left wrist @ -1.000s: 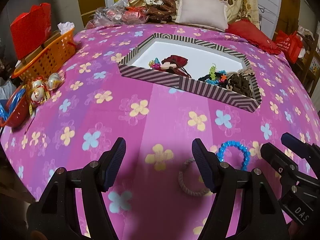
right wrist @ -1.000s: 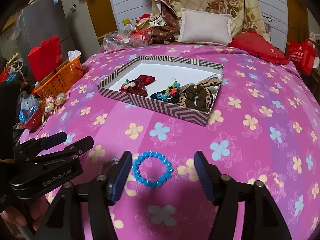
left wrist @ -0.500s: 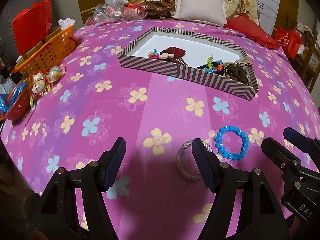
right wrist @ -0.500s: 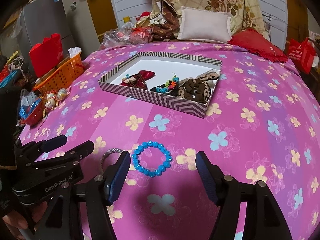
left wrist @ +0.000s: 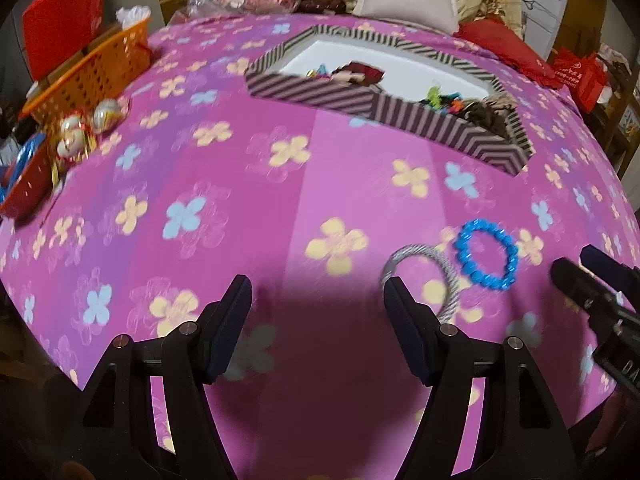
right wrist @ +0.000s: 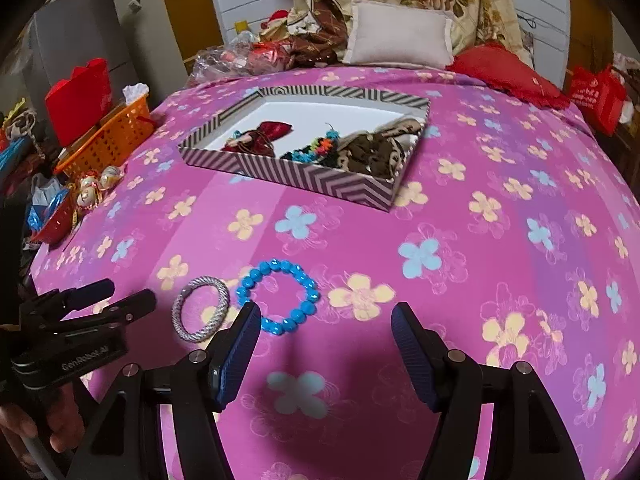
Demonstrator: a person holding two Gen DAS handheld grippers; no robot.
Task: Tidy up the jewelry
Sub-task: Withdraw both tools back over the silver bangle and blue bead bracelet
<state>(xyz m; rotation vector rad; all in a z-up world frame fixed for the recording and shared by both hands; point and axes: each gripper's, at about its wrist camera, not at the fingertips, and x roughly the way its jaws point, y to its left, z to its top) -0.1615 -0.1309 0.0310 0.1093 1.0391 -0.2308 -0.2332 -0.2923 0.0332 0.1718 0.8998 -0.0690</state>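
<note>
A blue bead bracelet [right wrist: 277,297] and a silver woven bangle [right wrist: 201,307] lie side by side on the pink flowered bedcover. They also show in the left wrist view, the bracelet [left wrist: 487,254] to the right of the bangle [left wrist: 420,276]. A striped box [right wrist: 304,178] farther back holds a dark red pouch [right wrist: 260,141], colourful beads and brown hair ties; it also shows in the left wrist view [left wrist: 384,110]. My right gripper [right wrist: 325,320] is open and empty, just in front of the bracelet. My left gripper [left wrist: 318,294] is open and empty, left of the bangle.
An orange basket [right wrist: 110,136], a red bag [right wrist: 78,96], a red bowl [right wrist: 54,224] and foil-wrapped balls [right wrist: 98,188] stand along the left edge. Pillows [right wrist: 398,38] and heaped clothes lie at the back. A red bag [right wrist: 596,94] stands at the right.
Both grippers have drawn back towards the near edge of the bed, so the bracelet and bangle now sit farther ahead of the fingers. Both stay open.
</note>
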